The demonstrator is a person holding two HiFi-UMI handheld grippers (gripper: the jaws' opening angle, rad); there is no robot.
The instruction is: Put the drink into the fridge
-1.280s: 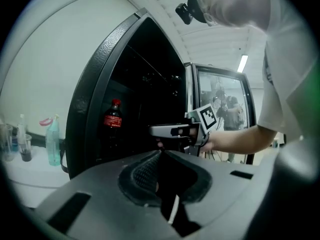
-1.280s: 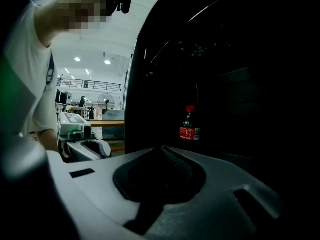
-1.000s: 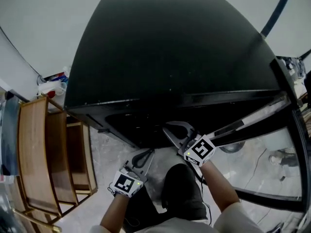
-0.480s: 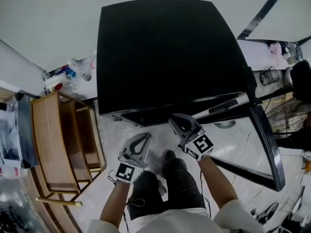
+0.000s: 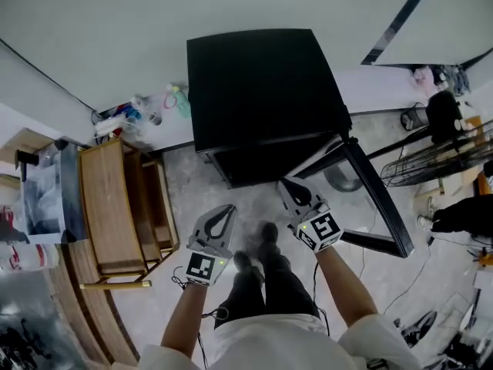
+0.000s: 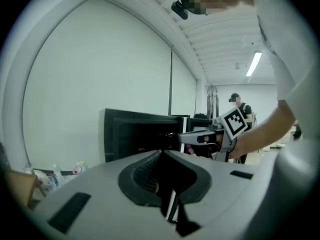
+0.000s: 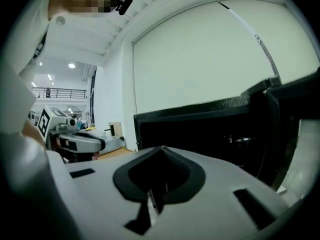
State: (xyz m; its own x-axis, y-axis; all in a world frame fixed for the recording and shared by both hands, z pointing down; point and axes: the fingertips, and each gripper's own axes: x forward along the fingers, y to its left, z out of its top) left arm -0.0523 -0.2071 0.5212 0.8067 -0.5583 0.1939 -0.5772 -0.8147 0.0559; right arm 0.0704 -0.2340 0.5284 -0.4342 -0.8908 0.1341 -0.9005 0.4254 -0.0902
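Fridge look: you have a low, black, box-shaped fridge point(image 5: 262, 83) with a flat matte top, seen from above in the head view.
Fridge place: it stands upright at the far edge of the floor, its back to the pale wall.
Door: the door point(image 5: 375, 199) is swung wide open to your right. It has a dark frame around a see-through pane and hangs from the fridge's front right corner.
Inside: the open front faces you. The inside point(image 5: 266, 160) is dark, and you cannot tell what it holds.
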